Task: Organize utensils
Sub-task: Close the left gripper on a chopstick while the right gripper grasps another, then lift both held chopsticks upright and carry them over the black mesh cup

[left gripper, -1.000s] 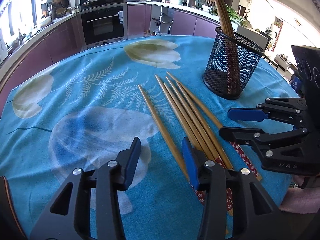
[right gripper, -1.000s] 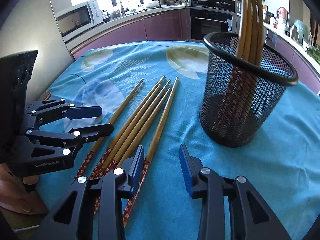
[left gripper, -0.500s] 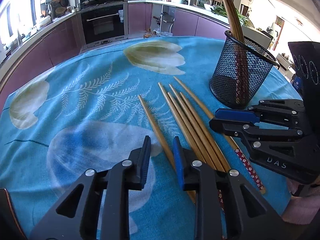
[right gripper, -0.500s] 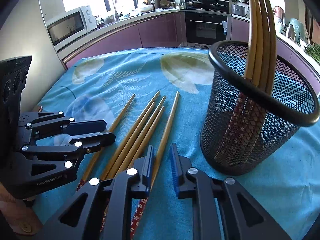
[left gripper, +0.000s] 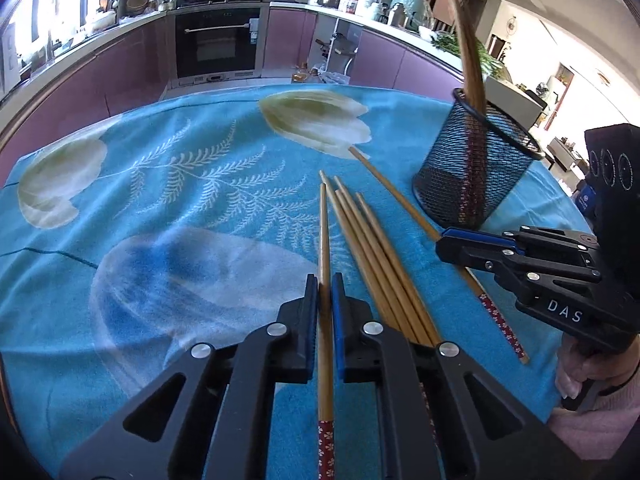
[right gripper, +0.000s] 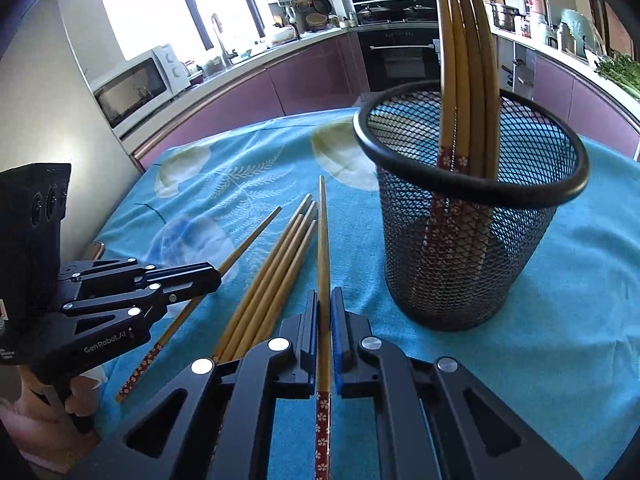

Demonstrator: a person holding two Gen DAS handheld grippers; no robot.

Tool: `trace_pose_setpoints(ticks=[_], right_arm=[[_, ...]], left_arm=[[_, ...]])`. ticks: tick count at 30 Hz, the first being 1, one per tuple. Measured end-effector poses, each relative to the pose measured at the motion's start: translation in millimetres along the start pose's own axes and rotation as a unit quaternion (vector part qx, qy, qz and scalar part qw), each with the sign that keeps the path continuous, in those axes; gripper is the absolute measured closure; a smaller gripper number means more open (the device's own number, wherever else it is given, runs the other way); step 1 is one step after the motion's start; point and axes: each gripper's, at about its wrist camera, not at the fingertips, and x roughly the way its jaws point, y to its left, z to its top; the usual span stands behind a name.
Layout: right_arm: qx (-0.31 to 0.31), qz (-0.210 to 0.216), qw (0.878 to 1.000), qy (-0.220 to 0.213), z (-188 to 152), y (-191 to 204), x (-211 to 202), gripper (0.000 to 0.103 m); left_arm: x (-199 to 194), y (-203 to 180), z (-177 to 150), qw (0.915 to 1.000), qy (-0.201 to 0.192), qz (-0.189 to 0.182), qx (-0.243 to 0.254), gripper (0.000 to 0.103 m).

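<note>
Left wrist view: left gripper at bottom centre, jaws closed on a single bamboo chopstick that runs up the frame between the pads; its red flower-patterned end shows below the jaws. Four loose chopsticks lie bunched just right of it on the blue floral tablecloth. The right gripper, at right edge, is clamped on another chopstick running diagonally. Black mesh holder stands upper right, chopsticks upright inside; their count is unclear here.

Right wrist view: right gripper at bottom centre, jaws closed on its chopstick, tip pointing up-frame. Mesh holder fills the right; four standing chopsticks are countable. Left gripper at left. A microwave appears upper left, unseen in the other view.
</note>
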Motion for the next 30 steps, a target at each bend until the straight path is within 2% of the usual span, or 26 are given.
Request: trace_pose_setpoints(ticks=[6,15,24,30], right_arm=[[-0.029,0.018,0.999,0.017,-2,11,1,0.097],[-0.041,0.002,0.998,0.041,-6,10,12,0.095],[-0.041,0.002,0.998,0.036,-2,9,14,0.097],[-0.039,0.010,0.999,0.008,2,9,-4,0.097]], left_arm=[[-5,-12,-6,0.9994,0.004,-0.020,0.027,0.095],[6,-14,-11,0.9983,0.027,-0.025,0.045,0.093],[11,-11,-7,0.9983,0.028,-0.023,0.046,0.093],[0,-13,-3,0.9985,0.012,-0.027,0.045,0.096]])
